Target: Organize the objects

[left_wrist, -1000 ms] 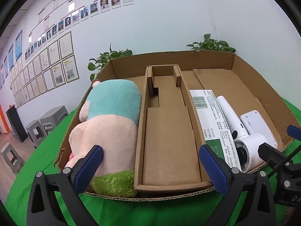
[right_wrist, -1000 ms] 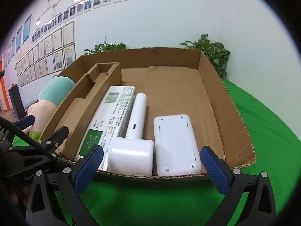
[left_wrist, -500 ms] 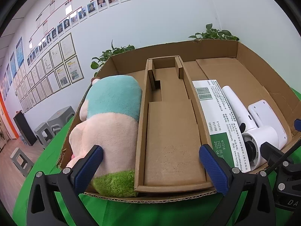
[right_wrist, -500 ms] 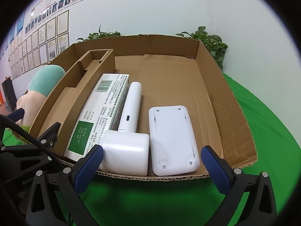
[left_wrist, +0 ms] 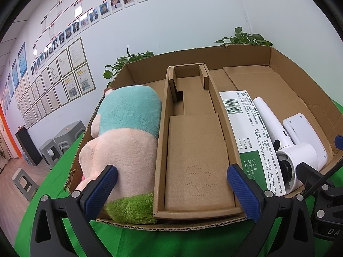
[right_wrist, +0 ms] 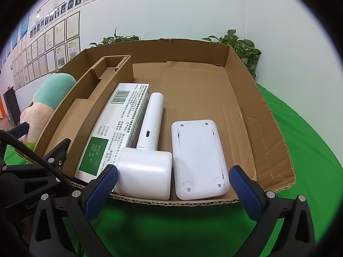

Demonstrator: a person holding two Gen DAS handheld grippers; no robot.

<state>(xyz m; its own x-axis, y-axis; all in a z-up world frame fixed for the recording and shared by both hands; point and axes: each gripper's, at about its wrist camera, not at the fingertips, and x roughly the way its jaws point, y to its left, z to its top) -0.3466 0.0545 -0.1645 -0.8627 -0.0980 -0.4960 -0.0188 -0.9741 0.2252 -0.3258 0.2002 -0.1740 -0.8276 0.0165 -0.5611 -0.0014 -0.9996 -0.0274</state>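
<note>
Cardboard box on green cloth (white wall behind).

White-green box label: M1216, 2025 05 07, 2027 04

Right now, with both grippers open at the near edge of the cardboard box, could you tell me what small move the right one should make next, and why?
Probably ease the right gripper forward and down over the white hair dryer. Its head lies nearest, just inside the cardboard box rim and roughly between the open jaws, with the flat white device close beside it.
</note>
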